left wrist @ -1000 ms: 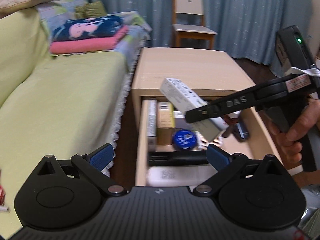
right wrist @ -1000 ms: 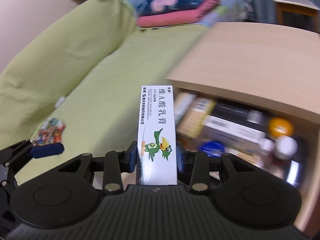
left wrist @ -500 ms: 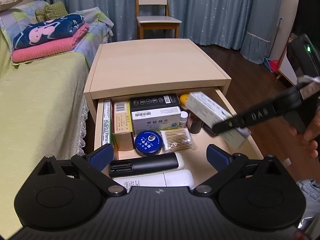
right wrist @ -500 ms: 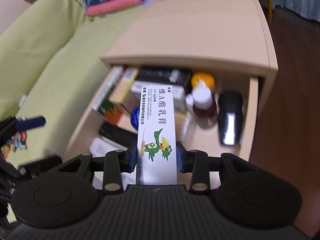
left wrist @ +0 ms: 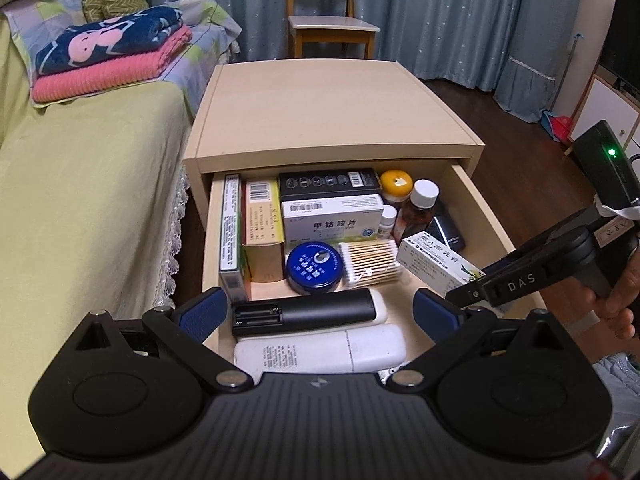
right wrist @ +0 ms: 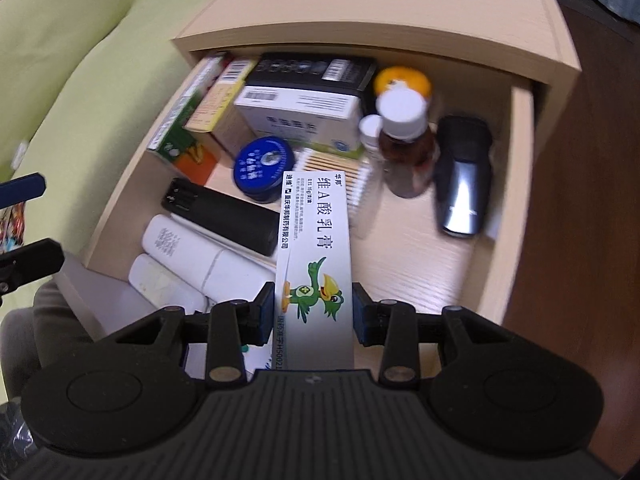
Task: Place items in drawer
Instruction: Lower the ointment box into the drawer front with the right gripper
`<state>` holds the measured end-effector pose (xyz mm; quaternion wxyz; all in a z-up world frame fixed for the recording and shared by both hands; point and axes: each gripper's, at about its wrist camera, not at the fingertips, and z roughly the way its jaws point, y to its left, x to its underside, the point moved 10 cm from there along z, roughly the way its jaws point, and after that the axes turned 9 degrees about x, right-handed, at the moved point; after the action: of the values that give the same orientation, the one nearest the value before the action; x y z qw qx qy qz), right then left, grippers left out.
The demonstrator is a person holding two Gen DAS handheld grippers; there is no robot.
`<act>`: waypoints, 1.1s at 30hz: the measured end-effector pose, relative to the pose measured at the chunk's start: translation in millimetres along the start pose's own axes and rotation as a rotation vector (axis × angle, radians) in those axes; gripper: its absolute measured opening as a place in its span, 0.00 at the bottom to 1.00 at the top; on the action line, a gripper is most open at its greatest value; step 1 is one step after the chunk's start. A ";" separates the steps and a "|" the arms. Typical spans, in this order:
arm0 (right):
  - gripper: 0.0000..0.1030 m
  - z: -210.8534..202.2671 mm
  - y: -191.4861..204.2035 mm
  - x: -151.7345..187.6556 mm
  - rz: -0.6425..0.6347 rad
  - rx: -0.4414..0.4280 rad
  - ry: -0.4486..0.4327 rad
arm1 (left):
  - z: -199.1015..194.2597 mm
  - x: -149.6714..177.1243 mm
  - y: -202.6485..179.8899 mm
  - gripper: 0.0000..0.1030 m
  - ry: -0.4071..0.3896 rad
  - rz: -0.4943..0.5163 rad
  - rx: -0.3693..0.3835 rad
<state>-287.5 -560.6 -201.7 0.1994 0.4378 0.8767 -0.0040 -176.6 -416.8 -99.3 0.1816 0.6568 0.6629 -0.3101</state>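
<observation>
A long white ointment box (right wrist: 314, 256) with a green bird on it sits clamped in my right gripper (right wrist: 313, 312), which is shut on its near end. That box (left wrist: 436, 266) hangs low over the right front part of the open drawer (left wrist: 480, 208) of a pale wood nightstand (left wrist: 332, 112). The drawer holds several medicine boxes, a blue round tin (left wrist: 315, 267), cotton swabs (left wrist: 370, 266), a brown bottle (right wrist: 404, 148) and a black remote (left wrist: 304, 311). My left gripper (left wrist: 316, 312) is open above the drawer's front edge, holding nothing.
A green-covered sofa (left wrist: 80, 200) lies left of the nightstand, with folded blankets (left wrist: 108, 56) at its far end. A wooden chair (left wrist: 332, 24) stands before blue curtains. Dark wood floor runs to the right. A hand (left wrist: 618, 300) holds the right gripper's handle.
The right gripper has carried the ointment box from above the sofa side, over the drawer and down into its right front area. The left gripper's view swung from the sofa to face the drawer.
</observation>
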 end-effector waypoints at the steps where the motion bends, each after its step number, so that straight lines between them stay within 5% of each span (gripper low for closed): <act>1: 0.33 -0.5 4.1 -1.3 -0.019 -0.012 -0.006 | -1.1 1.1 1.5 0.97 0.001 -0.004 -0.003; 21: 0.35 53.1 125.6 -4.9 -0.597 -0.320 0.030 | -34.4 30.6 37.0 0.97 0.017 -0.123 -0.124; 30: 0.41 42.5 115.5 -31.9 -0.432 -0.364 0.017 | -36.0 31.7 43.7 0.97 0.019 -0.133 -0.137; 33: 0.40 52.3 100.6 -44.3 -0.350 -0.256 0.027 | -35.8 32.7 44.1 0.97 0.020 -0.135 -0.138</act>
<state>-168.2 -542.0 -217.3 0.2378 0.2500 0.9353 0.0787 -129.6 -371.2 -101.6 0.1987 0.5996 0.7272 -0.2686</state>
